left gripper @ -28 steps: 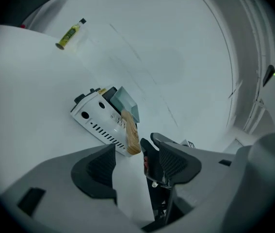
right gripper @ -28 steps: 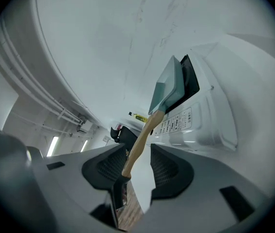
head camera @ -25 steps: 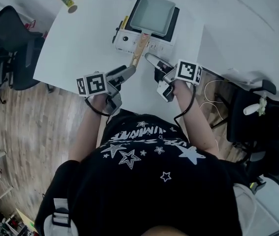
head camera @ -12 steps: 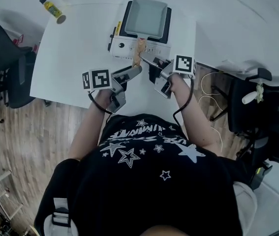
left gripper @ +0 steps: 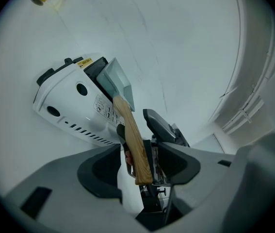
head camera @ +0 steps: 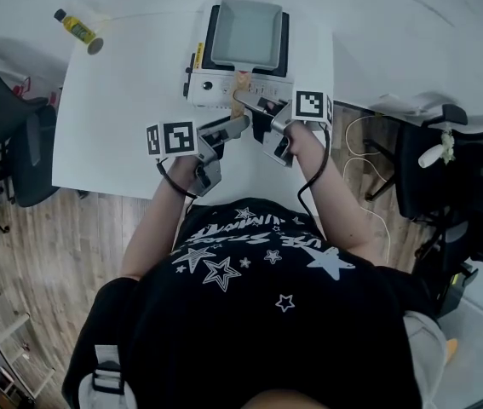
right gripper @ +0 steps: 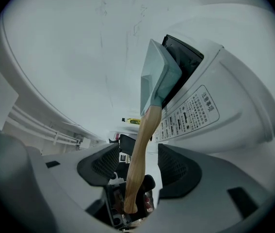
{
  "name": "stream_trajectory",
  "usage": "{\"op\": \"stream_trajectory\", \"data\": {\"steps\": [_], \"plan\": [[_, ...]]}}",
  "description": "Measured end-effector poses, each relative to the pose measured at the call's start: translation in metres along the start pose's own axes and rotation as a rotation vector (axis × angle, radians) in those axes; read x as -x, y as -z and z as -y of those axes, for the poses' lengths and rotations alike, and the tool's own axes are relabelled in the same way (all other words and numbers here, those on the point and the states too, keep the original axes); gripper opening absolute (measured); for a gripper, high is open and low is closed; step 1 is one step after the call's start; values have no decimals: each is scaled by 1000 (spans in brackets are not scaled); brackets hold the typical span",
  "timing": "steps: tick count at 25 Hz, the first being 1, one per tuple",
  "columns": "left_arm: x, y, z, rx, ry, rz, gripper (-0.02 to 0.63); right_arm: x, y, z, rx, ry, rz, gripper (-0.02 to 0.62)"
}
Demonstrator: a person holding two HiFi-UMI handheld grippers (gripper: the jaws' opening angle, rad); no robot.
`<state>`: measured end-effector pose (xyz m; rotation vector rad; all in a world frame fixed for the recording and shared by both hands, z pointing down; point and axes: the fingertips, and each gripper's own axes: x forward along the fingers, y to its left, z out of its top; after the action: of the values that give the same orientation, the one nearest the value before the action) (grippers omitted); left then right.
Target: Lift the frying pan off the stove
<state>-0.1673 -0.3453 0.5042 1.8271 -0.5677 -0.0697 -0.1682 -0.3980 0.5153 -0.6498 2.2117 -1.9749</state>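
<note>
Frying pan (head camera: pixel 245 32): rectangular, shallow, pale grey-green, with a straight light wooden handle (head camera: pixel 240 82) pointing toward the near edge.
Pan position: sits flat on the stove (head camera: pixel 200 82), at the far middle of the white surface (head camera: pixel 122 118). Not lifted.
Stove: white portable single burner with a black top and a printed label on its near face.
Count, pans: one.
Count, stoves: one.
Count, bottles: one small yellow bottle (head camera: pixel 77 30), lying on its side at the far left of the surface, well apart from the stove.
Count, claws: two, each carrying a cube with square markers.
Left claw (head camera: pixel 239 124): just near of the stove, left of the handle line. Jaws spread wide and have just been closing a little. In the left gripper view the wooden handle (left gripper: pixel 135 142) stands between them, nearer one pad. No pinch seen.
Right claw (head camera: pixel 248 102): just right of the handle end, near the stove front. Jaws spread to their widest, having just been opening. In the right gripper view the handle (right gripper: pixel 139 149) runs down the middle with a gap on each side, untouched.
Claw spacing: tips near each other, both at the handle's near end.
</note>
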Motion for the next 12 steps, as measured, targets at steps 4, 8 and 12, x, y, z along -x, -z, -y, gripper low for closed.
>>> {"op": "stream_trajectory", "data": {"steps": [4,8,12], "plan": [[-5,2,0,-2,0,-19,244,-2,0,1,-8,-1,0,242],[-8,4,-1,-2,-2,-43,236,-4,2,1,-12,-10,-10,242],[-9,4,-2,0,-5,-43,223,-4,0,3,0,-7,-9,242]]}}
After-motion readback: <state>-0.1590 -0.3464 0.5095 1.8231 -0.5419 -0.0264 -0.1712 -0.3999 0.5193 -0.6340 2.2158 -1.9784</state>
